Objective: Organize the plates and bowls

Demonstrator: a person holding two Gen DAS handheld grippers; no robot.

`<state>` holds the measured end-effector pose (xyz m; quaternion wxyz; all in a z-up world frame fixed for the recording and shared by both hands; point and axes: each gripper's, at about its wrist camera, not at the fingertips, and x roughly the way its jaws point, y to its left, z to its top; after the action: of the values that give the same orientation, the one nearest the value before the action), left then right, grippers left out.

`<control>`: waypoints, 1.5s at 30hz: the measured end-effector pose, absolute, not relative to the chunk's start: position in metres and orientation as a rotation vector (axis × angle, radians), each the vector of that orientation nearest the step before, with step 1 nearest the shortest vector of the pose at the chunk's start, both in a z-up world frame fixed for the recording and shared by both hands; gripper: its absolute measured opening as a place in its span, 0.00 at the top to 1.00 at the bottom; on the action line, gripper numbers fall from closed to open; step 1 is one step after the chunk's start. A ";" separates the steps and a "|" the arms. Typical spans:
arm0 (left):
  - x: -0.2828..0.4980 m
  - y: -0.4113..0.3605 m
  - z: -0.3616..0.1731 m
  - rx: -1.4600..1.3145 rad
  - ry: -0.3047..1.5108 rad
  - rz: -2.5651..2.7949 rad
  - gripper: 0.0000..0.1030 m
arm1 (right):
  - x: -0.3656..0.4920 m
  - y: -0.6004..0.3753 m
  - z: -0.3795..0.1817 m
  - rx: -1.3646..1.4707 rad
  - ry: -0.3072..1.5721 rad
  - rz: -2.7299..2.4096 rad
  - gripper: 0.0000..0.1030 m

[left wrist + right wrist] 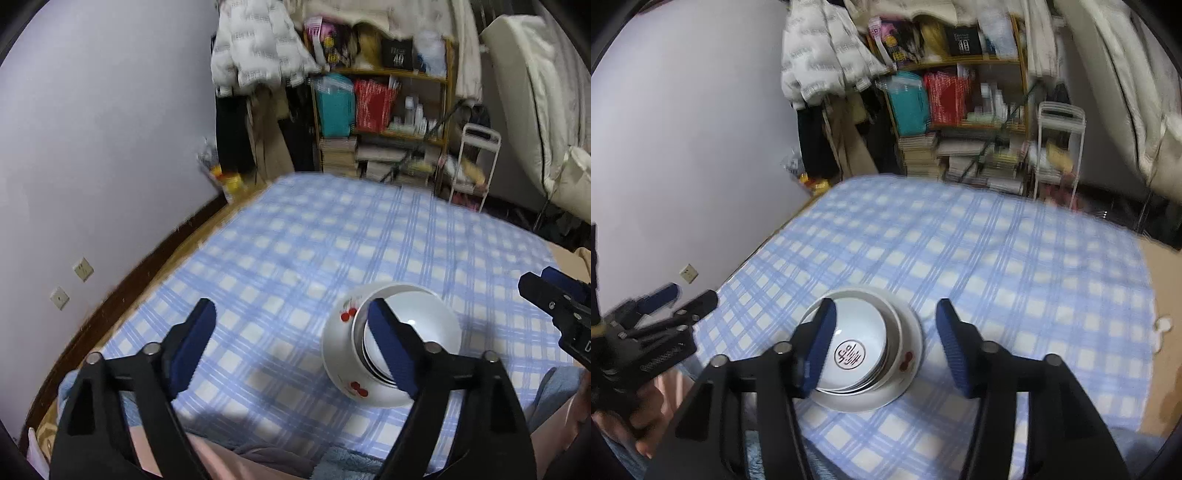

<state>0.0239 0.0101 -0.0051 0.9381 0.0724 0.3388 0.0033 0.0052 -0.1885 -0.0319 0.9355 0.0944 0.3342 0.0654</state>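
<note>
Black plastic arms with blue pads frame both wrist views. The left hand-held gripper [291, 341] stands wide open and holds nothing; its right pad crosses in front of the stack without pressing on it. The right hand-held gripper [886, 345] stands partly open, also empty, with the stack showing between and behind its fingers.

Just beyond the fingers, the stack sits on the blue-and-white checked cloth [1015, 258] covering the table. It consists of a white plate [905, 384] with red cherry prints at the bottom, and nested white bowls [857, 343] on top. The exact bowl count cannot be told; several rims show.

Judged from this layout, the stacking step appears complete and both tools are clear of the crockery. No other plate or bowl is visible on the cloth, so the next move calls for either locating further pieces or keeping clear of the stack so that it is not knocked.

Legible marking: the top bowl carries a round dark-red emblem inside; its characters cannot be read. On the far shelf unit [443, 79], a black box shows "40". Other labels are blurred.
</note>
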 end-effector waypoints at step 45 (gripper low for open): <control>-0.015 0.011 -0.014 0.258 0.506 0.017 0.04 | -0.045 -0.183 -0.037 0.066 0.470 0.029 0.00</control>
<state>-0.0146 0.0106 -0.0137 0.9599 0.1274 0.2497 0.0086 -0.0445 -0.1830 -0.0374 0.9718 0.0327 0.2330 0.0146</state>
